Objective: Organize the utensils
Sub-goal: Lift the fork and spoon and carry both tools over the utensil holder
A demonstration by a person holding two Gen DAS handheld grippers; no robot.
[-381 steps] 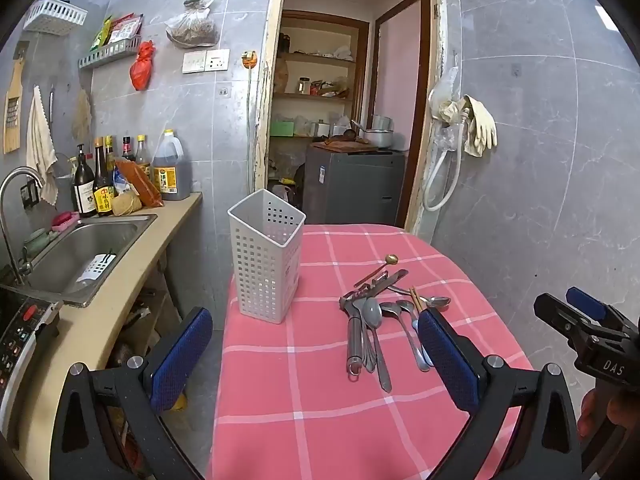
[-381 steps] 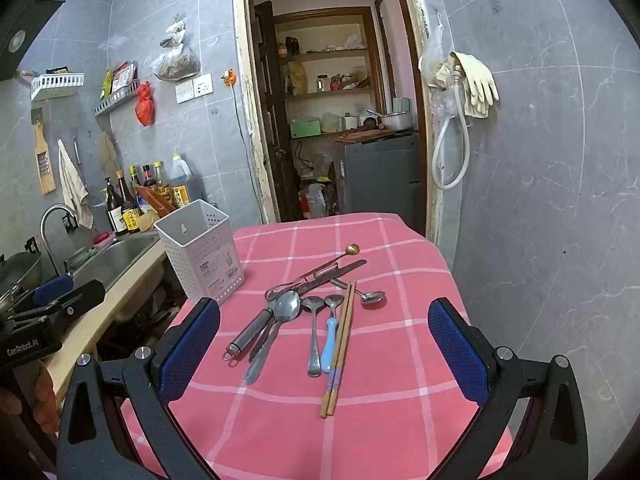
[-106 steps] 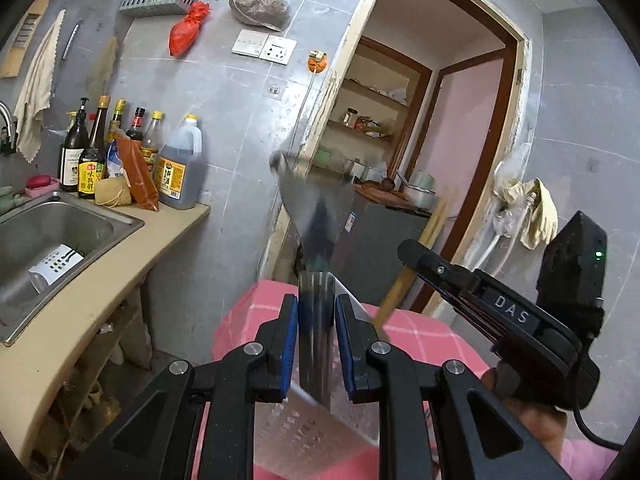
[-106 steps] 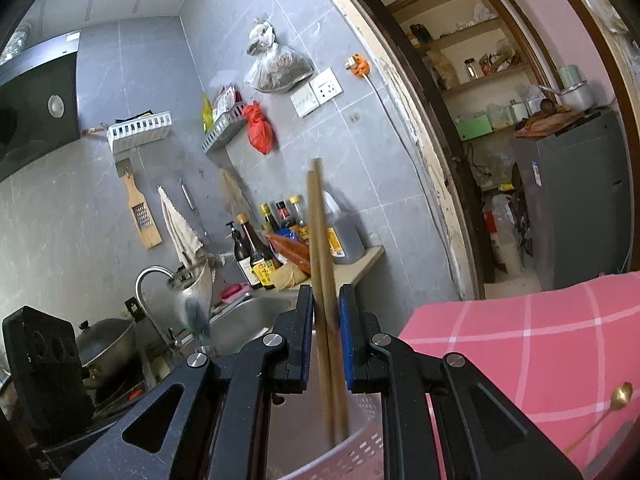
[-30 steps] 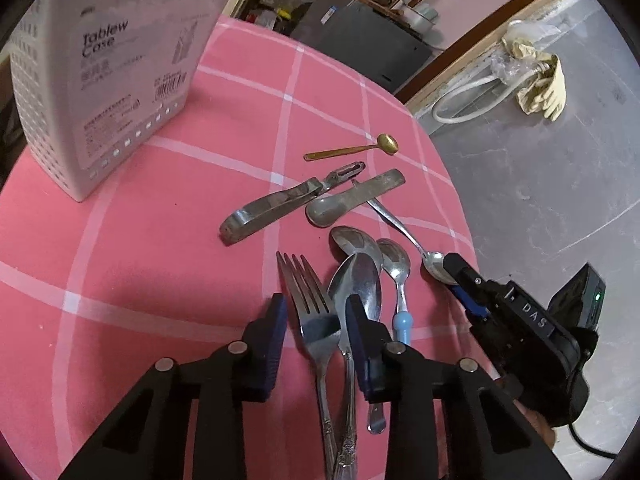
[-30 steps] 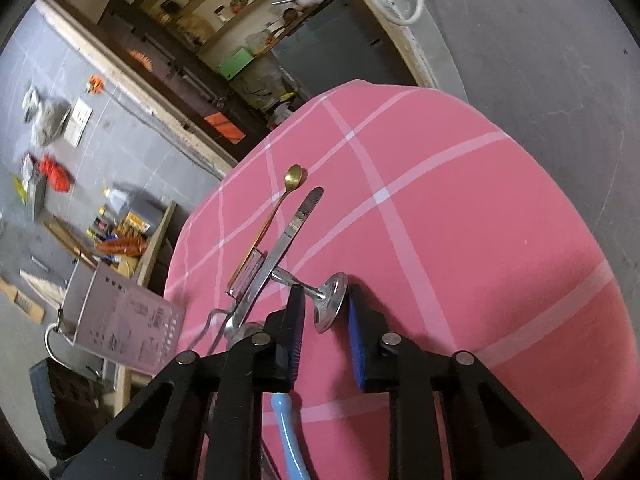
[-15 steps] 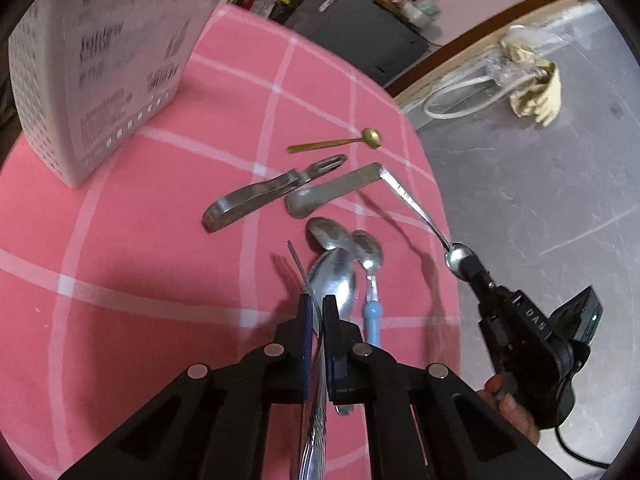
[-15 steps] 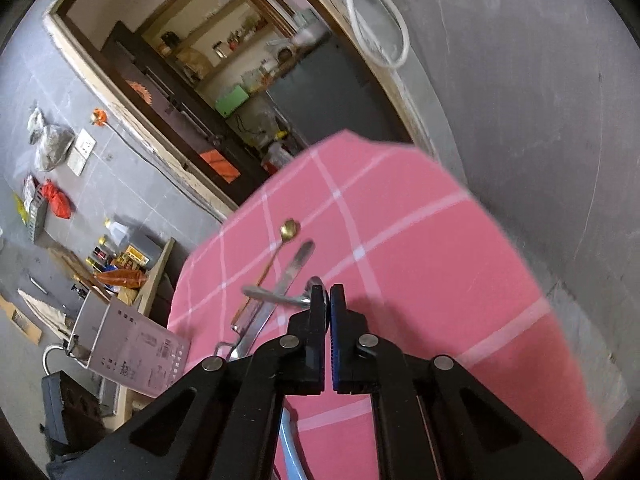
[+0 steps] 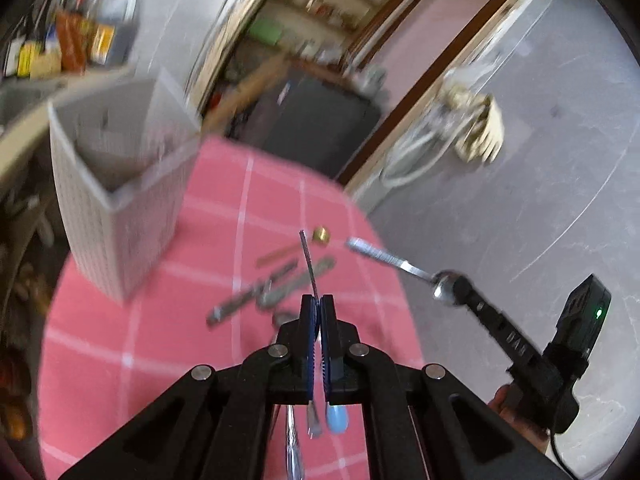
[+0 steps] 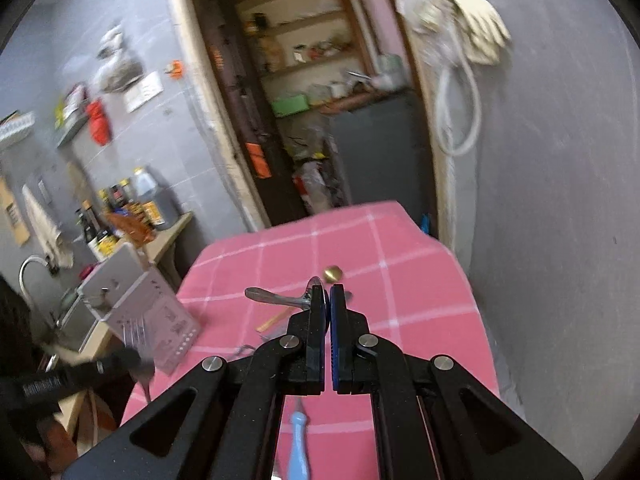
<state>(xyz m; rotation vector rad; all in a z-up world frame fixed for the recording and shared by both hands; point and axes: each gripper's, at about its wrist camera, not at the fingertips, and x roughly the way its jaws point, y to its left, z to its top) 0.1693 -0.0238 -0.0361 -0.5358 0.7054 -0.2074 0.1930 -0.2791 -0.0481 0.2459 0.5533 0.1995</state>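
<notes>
Gripping a fork point(image 9: 308, 258) — left hand-held gripper point(image 9: 318, 300); right hand-held gripper point(image 10: 327, 294) clenched on a spoon point(image 10: 276, 297).

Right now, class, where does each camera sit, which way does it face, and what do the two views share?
Left wrist: on the left hand-held gripper, facing down across the pink table at the white basket; it pinches a fork, and the right hand-held gripper beside it holds a spoon.
Right wrist: on the right hand-held gripper, facing the doorway; the left one shows low left.
Shared: table, basket, gold spoon, fork.
</notes>
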